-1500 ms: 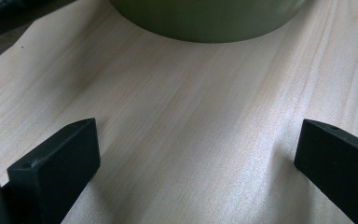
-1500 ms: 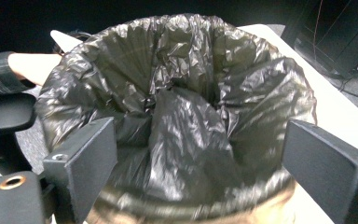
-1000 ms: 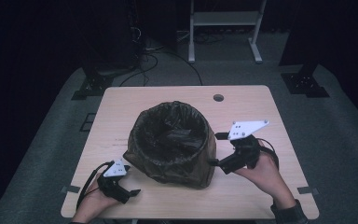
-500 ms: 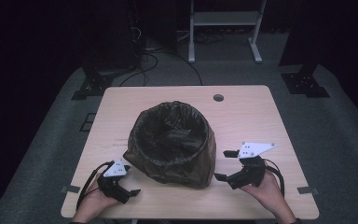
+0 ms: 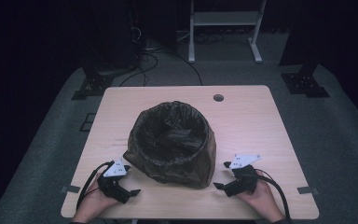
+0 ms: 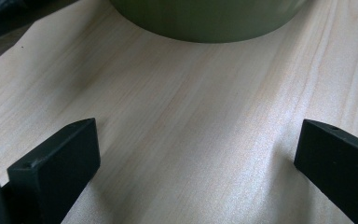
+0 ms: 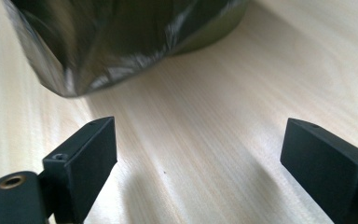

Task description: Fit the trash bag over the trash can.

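A round bin lined with a black plastic bag stands in the middle of the light wooden table. The bag is folded over the rim and hangs down the sides. My left gripper rests on the table at the bin's front left, open, nothing between its jaws. My right gripper rests at the bin's front right, open and empty too. The left gripper view shows the bin's green base just ahead. In the right gripper view the hanging bag covers most of the green bin wall.
A round cable hole sits near the table's far edge. Beyond the table are a white metal frame, cables on the grey floor, and dark stands at both sides. Bare tabletop lies right of the bin.
My right gripper has come down and back from the bag's right side to the table near the front edge. The left gripper has stayed put.
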Demonstrator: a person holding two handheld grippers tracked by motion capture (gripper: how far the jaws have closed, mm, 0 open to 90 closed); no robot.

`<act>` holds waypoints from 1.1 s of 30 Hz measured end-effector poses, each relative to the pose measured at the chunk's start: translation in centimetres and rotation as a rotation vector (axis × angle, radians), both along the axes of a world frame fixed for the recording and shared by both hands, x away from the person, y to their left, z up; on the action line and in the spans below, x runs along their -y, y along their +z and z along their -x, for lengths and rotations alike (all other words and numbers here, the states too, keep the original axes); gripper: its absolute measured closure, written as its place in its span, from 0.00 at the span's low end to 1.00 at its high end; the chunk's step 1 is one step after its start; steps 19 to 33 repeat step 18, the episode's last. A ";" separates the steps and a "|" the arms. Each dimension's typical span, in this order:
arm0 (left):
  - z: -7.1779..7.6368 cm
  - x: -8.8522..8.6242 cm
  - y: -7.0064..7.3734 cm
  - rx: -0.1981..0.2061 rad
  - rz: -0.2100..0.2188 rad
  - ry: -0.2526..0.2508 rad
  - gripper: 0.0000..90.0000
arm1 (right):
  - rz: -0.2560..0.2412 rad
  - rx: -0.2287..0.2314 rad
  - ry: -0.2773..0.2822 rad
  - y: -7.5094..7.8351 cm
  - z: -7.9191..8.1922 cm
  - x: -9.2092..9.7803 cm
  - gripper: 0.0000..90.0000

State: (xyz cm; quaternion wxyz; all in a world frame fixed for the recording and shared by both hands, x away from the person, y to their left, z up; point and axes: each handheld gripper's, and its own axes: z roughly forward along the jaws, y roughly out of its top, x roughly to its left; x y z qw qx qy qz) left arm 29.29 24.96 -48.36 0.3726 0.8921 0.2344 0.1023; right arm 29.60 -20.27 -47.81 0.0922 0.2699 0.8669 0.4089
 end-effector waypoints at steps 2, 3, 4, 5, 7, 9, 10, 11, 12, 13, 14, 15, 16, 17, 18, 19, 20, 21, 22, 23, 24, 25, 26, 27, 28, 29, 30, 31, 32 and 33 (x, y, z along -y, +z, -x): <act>0.0 0.0 0.0 0.000 0.000 0.000 0.00 | 0.020 0.002 0.001 -0.3 -0.1 -0.2 0.11; 0.0 0.0 0.0 0.000 0.000 0.000 0.00 | 0.039 0.004 0.002 -0.5 -0.1 -0.3 0.11; 0.0 0.0 0.0 0.000 0.000 0.000 0.00 | 0.058 0.004 0.003 -0.7 -0.1 -0.5 0.11; 0.0 0.0 0.0 0.000 0.000 0.000 0.00 | 0.062 0.013 0.003 -0.8 -0.1 -0.5 0.11; 0.0 0.0 0.0 0.000 0.000 0.000 0.00 | 0.067 0.016 0.002 -0.8 -0.1 -0.6 0.11; 0.0 0.0 0.0 0.000 0.000 0.000 0.00 | 0.071 0.020 0.004 -0.8 -0.1 -0.5 0.11; 0.0 0.0 0.0 0.000 0.000 0.000 0.00 | 0.071 0.021 0.003 -0.8 -0.1 -0.5 0.11; 0.0 0.0 0.0 0.000 0.000 -0.001 0.00 | 0.071 0.020 0.001 -0.8 -0.1 -0.5 0.11; 0.0 0.0 0.0 0.000 0.000 0.000 0.00 | 0.071 0.020 0.001 -0.8 -0.1 -0.5 0.11; 0.0 0.0 0.0 0.000 0.000 0.000 0.00 | 0.071 0.020 0.001 -0.8 -0.1 -0.5 0.11; 0.0 0.0 0.0 0.000 0.000 0.000 0.00 | 0.071 0.020 0.001 -0.8 -0.1 -0.5 0.11; 0.0 0.0 0.0 0.000 0.000 0.000 0.00 | 0.071 0.021 0.001 -0.8 -0.1 -0.5 0.11; 0.0 0.0 0.0 0.000 0.000 -0.001 0.00 | 0.071 0.021 0.001 -0.8 -0.1 -0.5 0.11; 0.0 0.0 0.0 0.000 0.000 0.000 0.00 | 0.071 0.020 0.001 -0.8 -0.1 -0.5 0.11; 0.0 0.0 0.0 0.000 0.000 0.000 0.00 | 0.071 0.021 0.001 -0.8 -0.1 -0.5 0.11; 0.0 0.0 0.0 0.000 0.000 0.000 0.00 | 0.071 0.021 0.001 -0.8 -0.1 -0.5 0.11; 0.0 0.0 0.0 0.000 0.000 0.000 0.00 | 0.071 0.021 0.001 -0.8 -0.1 -0.5 0.11; 0.0 0.0 0.0 0.000 0.000 0.000 0.00 | 0.071 0.021 0.001 -0.8 -0.1 -0.5 0.11; 0.0 0.0 0.0 0.000 0.000 0.000 0.00 | 0.071 0.021 0.001 -0.8 -0.1 -0.5 0.11; 0.0 0.0 0.0 0.000 0.000 0.000 0.00 | 0.071 0.021 0.001 -0.8 -0.1 -0.5 0.11; 0.0 0.0 0.0 0.000 0.000 0.000 0.00 | 0.071 0.021 0.001 -0.8 -0.1 -0.5 0.11; 0.0 0.0 0.0 0.000 0.000 0.000 0.00 | 0.071 0.021 0.001 -0.8 -0.1 -0.5 0.11; 0.0 0.0 0.0 0.000 0.000 0.000 0.00 | 0.071 0.021 0.001 -0.8 -0.1 -0.5 0.11; 0.0 0.0 0.0 0.000 0.000 0.000 0.00 | 0.071 0.021 0.001 -0.8 -0.1 -0.5 0.11; 0.0 0.0 0.0 0.000 0.000 0.000 0.00 | 0.071 0.021 0.001 -0.8 -0.1 -0.5 0.11; 0.0 0.0 0.0 0.000 0.000 0.000 0.00 | 0.071 0.021 0.001 -0.8 -0.1 -0.5 0.11; 0.0 0.0 0.0 0.000 0.000 0.000 0.00 | 0.071 0.021 0.001 -0.8 -0.1 -0.5 0.11; 0.0 0.0 0.0 0.000 0.000 0.000 0.00 | 0.071 0.021 0.001 -0.8 -0.1 -0.5 0.11; 0.0 0.0 0.0 0.000 0.000 0.000 0.00 | 0.071 0.021 0.001 -0.8 -0.1 -0.5 0.11; 0.0 0.0 0.0 0.000 0.000 0.000 0.00 | 0.071 0.021 0.001 -0.8 -0.1 -0.5 0.11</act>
